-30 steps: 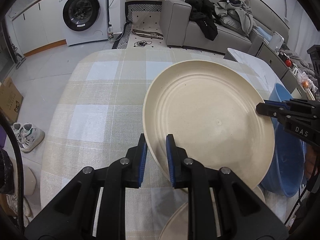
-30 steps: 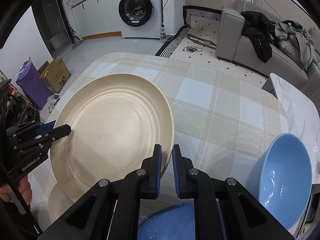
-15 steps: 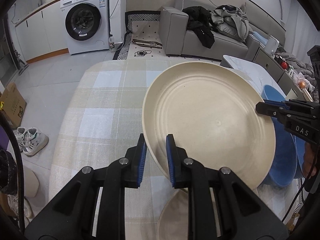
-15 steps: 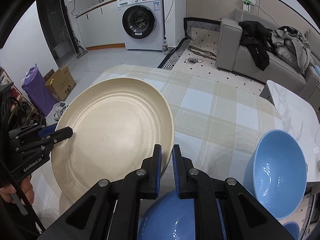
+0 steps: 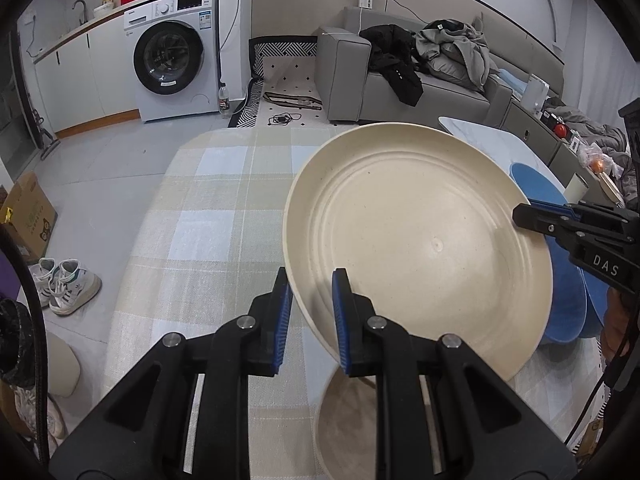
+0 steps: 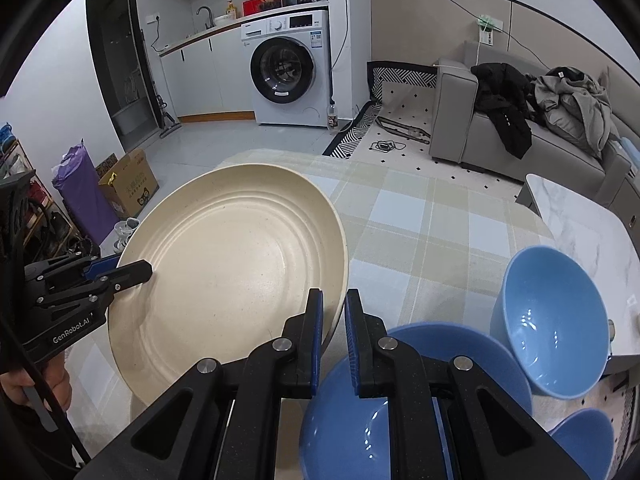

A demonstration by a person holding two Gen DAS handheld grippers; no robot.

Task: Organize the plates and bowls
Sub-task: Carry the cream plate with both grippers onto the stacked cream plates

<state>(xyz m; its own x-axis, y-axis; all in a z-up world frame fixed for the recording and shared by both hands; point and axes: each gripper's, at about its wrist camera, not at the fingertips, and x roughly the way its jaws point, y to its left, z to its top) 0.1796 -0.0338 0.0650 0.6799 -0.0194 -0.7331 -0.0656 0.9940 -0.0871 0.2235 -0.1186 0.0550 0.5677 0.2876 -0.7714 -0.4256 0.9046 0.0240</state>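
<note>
Carrying: the big cream plate [image 5: 420, 240] hangs in the air between the two claws, tilted, its near rim lower than its far rim.
Left claw: the left claw [image 5: 308, 280] is clenched on the plate's near-left rim, one blue pad above it and one below.
Right claw: the right claw [image 6: 333, 300] is clamped on the opposite rim; in the left view it shows as a black finger pressed to the plate's right edge.
What changed: since a second ago the plate has come up and moved across the checked cloth on the bench [image 5: 208, 216]; more of the room and the far end of the bench now show beyond its rim, and a second cream dish [image 5: 348, 420] shows more fully below it.
Grip: both claws have stayed closed on the rim throughout, and the plate sits between them at much the same angle as before.
Neighbours: a blue plate [image 6: 400, 400] lies under the right claw, a deep blue bowl [image 6: 556, 320] stands beside it, and another blue piece [image 6: 584, 436] peeks in at the lower right.
Meaning: I judge the plate to be mid-transfer, clear of the other dishes, not yet set down.
Next: likely lowering it level onto its matching cream dish, both claws easing together.
</note>
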